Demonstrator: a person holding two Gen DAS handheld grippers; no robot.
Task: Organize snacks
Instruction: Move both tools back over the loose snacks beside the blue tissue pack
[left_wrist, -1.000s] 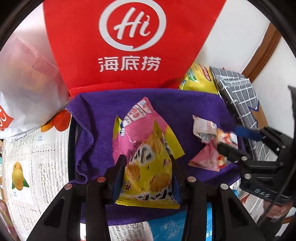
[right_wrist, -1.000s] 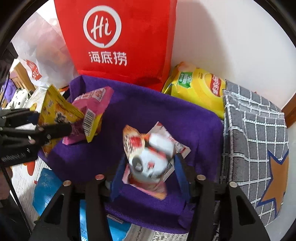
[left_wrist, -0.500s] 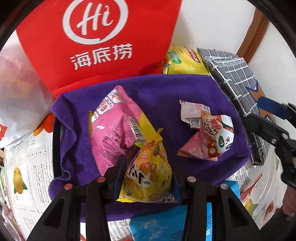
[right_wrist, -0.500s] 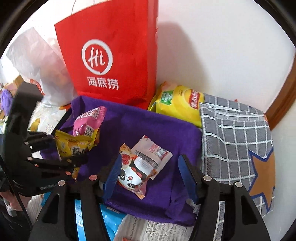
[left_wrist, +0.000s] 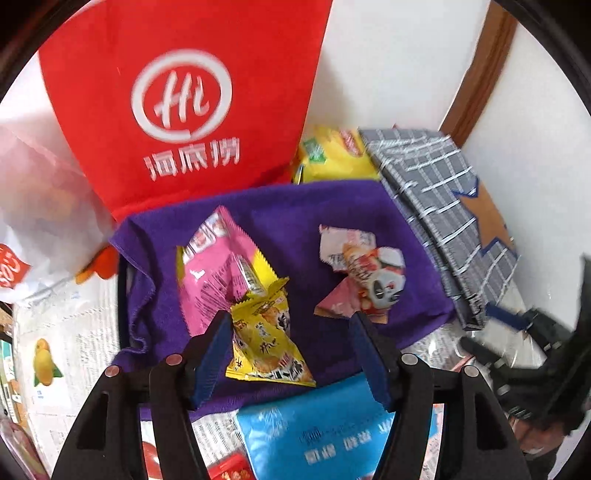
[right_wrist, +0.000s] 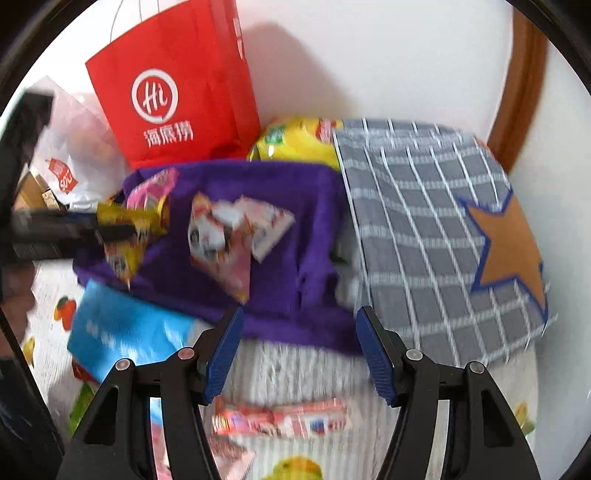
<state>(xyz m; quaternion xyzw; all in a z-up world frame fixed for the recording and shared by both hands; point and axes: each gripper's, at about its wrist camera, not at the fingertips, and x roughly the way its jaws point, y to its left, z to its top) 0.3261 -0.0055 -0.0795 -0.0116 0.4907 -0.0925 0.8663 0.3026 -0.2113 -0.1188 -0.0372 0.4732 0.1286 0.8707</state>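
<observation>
Left wrist view: left gripper (left_wrist: 291, 354) spread wide, released; yellow foil snack packet (left_wrist: 267, 341) lies between its blue pads, touching neither, long axis near-far, crimped end pointing far. It partly overlaps pink snack packet (left_wrist: 216, 275), tilted far-left. On the right of the purple towel (left_wrist: 295, 221) sit 2 more: panda-print packet (left_wrist: 373, 290) atop white wrapper (left_wrist: 343, 243). 4 snacks total on towel. Red fabric tote bag (left_wrist: 177, 92) stands behind.

Right wrist view: right gripper (right_wrist: 299, 347) open, nothing held, over towel's near edge.

Right claw (right_wrist: 299, 350) gapes empty near purple towel (right_wrist: 280, 295).
</observation>
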